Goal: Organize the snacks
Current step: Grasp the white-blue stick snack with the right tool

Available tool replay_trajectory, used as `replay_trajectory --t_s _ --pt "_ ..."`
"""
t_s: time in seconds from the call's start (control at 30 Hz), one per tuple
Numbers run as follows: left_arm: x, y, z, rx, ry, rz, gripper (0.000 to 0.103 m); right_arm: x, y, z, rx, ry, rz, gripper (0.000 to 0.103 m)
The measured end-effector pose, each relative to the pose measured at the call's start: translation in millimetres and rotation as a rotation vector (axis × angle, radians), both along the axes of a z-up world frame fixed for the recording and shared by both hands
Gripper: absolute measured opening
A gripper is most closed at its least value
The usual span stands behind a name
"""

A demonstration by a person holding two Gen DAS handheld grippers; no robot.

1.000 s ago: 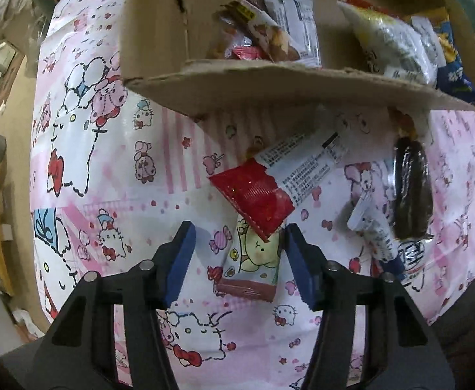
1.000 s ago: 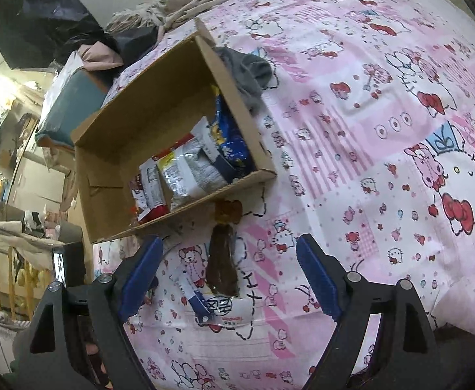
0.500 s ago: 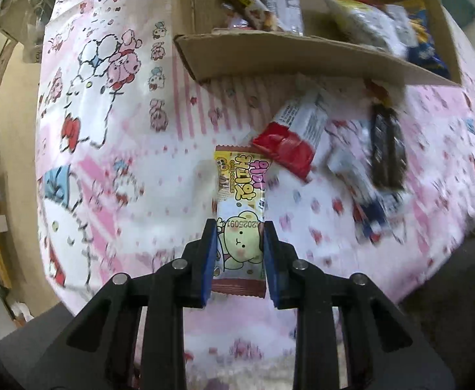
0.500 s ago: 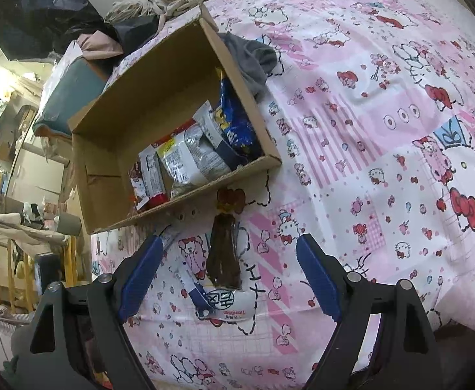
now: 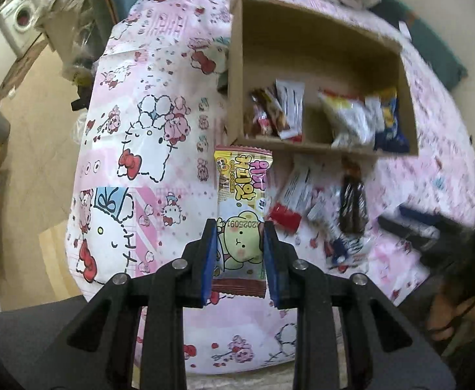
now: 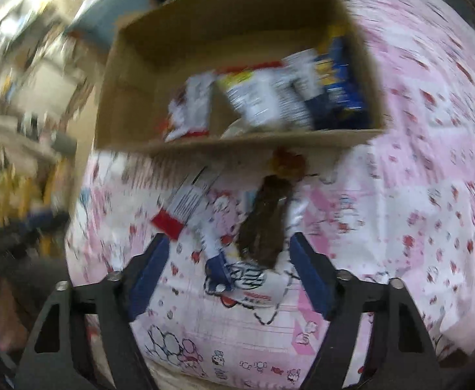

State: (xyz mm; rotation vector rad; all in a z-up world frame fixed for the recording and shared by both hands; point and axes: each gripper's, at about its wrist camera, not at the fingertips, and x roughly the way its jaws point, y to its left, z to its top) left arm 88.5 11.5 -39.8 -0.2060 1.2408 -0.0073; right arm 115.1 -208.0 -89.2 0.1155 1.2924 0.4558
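Straight ahead of the left gripper [image 5: 240, 247], which is pinching the bear snack packet [image 5: 241, 209] lengthwise, the cardboard box [image 5: 318, 48] is sitting; right gripper [image 6: 229, 268] is hanging spread wide.

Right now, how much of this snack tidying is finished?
Partly. Several packets already lie in the cardboard box. The left gripper grips the yellow bear cookie packet above the bedsheet. The red-and-white packet and dark brown snack bar remain outside; the right gripper is open near them.
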Motion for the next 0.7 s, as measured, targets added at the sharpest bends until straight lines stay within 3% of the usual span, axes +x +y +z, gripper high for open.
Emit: replay_trajectory --t_s 0.13,0.27,0.5,0.63,0.7 --pt "3 2 -5 0.016 -0.013 0.014 0.023 -4 32 -20 -0.071 0.036 0.11 0.055" --pt "-2 3 -12 -0.002 -0.003 0.025 0.023 -4 54 -42 -0.138 0.058 0.179 0.045" --pt "2 -1 -15 -0.012 -0.002 0.025 0.023 -6 69 -52 -0.146 0.043 0.213 0.036" --pt "3 -5 -17 -0.015 0.01 0.019 0.023 -7 71 -61 -0.173 0.048 0.205 0.017" --pt "4 -6 -18 -0.01 0.011 0.014 0.023 -8 71 -62 -0.186 0.043 0.207 0.017"
